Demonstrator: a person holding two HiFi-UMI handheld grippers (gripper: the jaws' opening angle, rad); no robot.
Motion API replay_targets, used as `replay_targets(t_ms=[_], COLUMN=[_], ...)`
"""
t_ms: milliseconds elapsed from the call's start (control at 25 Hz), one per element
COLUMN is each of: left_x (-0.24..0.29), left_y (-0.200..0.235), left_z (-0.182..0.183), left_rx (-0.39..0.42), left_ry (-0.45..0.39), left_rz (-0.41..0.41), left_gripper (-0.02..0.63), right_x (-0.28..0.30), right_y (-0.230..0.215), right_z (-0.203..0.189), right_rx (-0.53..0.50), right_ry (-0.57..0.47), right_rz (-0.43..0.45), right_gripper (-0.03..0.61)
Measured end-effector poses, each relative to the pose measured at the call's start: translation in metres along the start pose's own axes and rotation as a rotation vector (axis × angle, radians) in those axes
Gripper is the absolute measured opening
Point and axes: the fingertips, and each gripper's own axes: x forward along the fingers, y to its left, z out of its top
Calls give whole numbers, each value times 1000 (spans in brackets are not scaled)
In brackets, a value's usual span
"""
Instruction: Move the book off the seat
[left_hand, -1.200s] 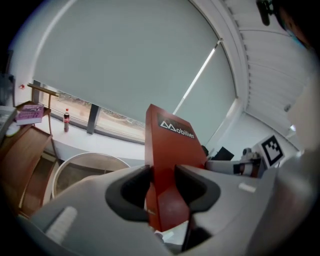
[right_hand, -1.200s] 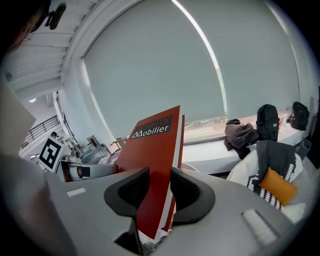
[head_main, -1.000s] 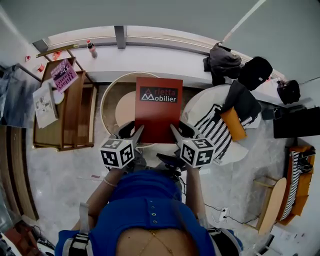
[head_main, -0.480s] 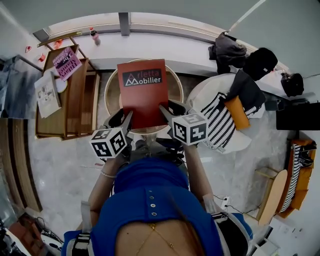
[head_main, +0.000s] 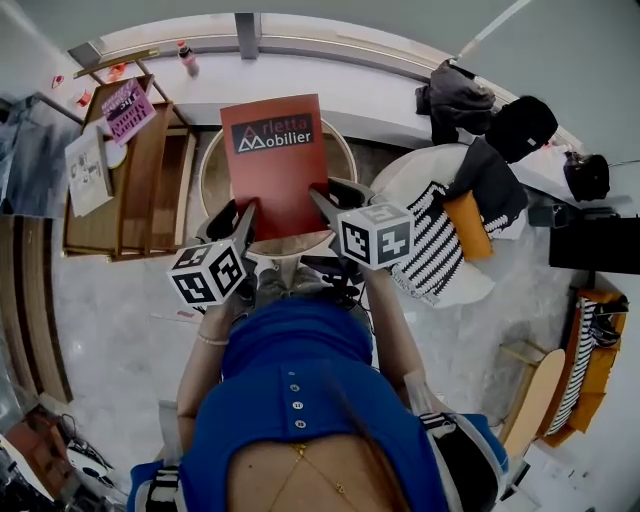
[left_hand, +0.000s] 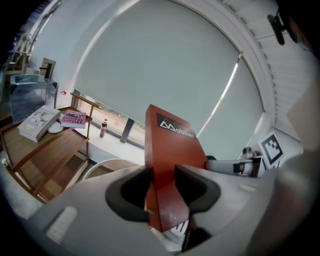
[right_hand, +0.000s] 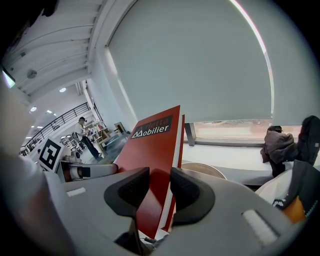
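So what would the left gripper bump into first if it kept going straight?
The left gripper is clamped on the red book, which would travel with it. Past that, the way looks free up to the window blind, though depth is unclear.

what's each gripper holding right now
left gripper: jaws shut on the red book
right gripper: jaws shut on the same red book
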Motion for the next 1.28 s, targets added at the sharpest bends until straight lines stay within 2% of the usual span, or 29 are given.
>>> replay_targets(t_ms=[240, 1280], left_x=[7, 32], left_y=[-13, -4], left_z=[-4, -6], left_rx=[-13, -55], left_ry=[-10, 2], left_rz=[25, 76], left_gripper=[143, 144], right_x=[-6, 17], right_y=[-14, -34], right_z=[0, 6], right_rx=[-14, -42], right_ry=[8, 45], right_rz=[23, 62], right_gripper=[133, 133])
